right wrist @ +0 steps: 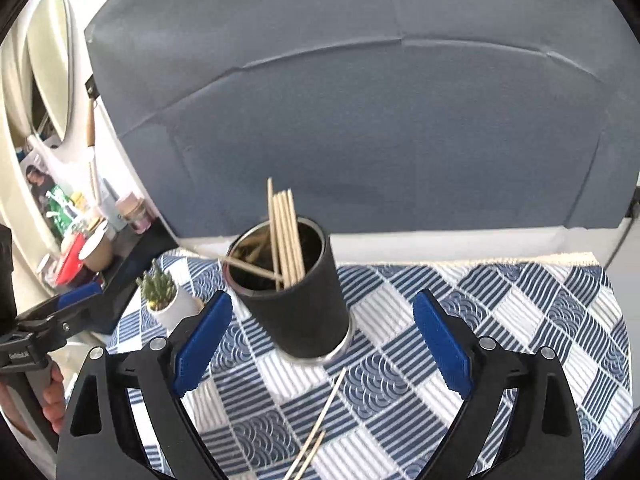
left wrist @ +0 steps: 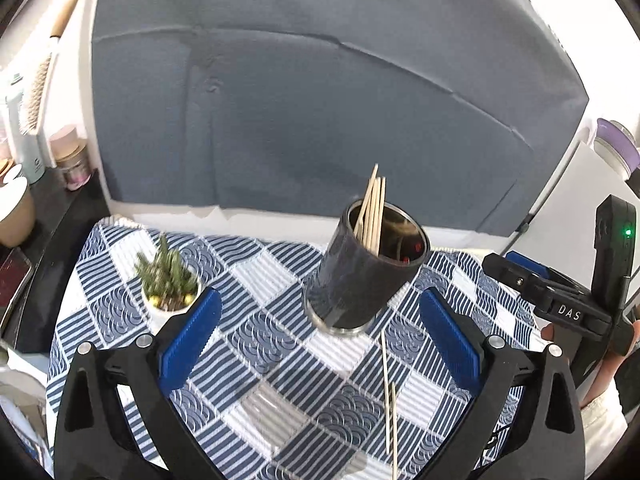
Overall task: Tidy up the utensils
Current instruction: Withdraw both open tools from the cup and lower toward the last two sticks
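A dark cylindrical holder (left wrist: 356, 276) (right wrist: 298, 300) with a metal base stands on the blue-and-white checked cloth (left wrist: 256, 344) (right wrist: 520, 320). Several wooden chopsticks (left wrist: 374, 212) (right wrist: 286, 236) stick out of it. More loose chopsticks (left wrist: 389, 400) (right wrist: 316, 432) lie on the cloth in front of the holder. My left gripper (left wrist: 320, 344) is open, its blue pads wide apart with nothing between them, just short of the holder. My right gripper (right wrist: 324, 348) is open too and holds nothing. The right gripper (left wrist: 560, 292) shows at the right edge of the left wrist view, the left gripper (right wrist: 52, 312) at the left edge of the right wrist view.
A small potted succulent (left wrist: 170, 284) (right wrist: 162, 296) stands on the cloth left of the holder. A grey backdrop board (left wrist: 320, 100) rises behind the table. Jars, a paper cup (left wrist: 14, 212) and a hairbrush (left wrist: 40, 88) crowd a dark shelf at the left.
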`<state>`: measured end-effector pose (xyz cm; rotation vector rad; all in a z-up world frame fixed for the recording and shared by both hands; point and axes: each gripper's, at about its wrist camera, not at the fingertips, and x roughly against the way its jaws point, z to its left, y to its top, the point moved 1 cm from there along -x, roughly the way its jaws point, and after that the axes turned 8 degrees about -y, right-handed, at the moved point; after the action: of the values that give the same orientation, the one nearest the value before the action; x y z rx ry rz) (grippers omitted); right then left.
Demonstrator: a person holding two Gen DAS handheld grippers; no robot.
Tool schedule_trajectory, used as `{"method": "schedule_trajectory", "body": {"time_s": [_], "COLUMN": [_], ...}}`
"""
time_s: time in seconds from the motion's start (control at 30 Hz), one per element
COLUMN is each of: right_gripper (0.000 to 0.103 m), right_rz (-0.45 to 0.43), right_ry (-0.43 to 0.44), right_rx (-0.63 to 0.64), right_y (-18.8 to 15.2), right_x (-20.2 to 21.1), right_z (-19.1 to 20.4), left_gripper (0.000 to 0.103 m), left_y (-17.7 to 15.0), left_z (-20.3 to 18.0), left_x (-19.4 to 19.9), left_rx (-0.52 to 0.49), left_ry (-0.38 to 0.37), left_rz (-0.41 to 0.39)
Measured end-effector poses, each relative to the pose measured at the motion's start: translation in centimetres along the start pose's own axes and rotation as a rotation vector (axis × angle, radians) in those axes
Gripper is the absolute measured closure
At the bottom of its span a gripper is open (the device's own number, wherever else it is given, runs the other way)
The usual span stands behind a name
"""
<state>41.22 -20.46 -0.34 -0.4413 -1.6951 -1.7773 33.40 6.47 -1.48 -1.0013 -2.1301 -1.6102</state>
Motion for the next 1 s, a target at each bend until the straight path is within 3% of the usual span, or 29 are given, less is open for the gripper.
{"method": "schedule_trajectory", "body": {"time_s": [0.33, 0.43, 1.0], "right_gripper": [0.015, 0.015, 0.015], "right_rz": [0.07, 0.132, 0.341], "right_ry": [-0.014, -0.03, -0.029], "right_rx": [0.036, 0.051, 0.12], "right_y": [-5.9, -9.4, -20.5], "right_x": [2.0, 1.7, -1.5], "right_z": [0.7, 0.8, 2.2], "left_gripper": [0.006, 0.006, 0.006], "left_y": [-4.5, -5.8, -12.5], "left_z": [-0.2, -0.2, 0.0], "left_x": [1.8, 1.5, -4.2], "left_rx": [-0.002, 0.002, -0.028], "left_ry": [0.028, 0.03, 0.003], "left_rz": [0.057, 0.082, 0.296]}}
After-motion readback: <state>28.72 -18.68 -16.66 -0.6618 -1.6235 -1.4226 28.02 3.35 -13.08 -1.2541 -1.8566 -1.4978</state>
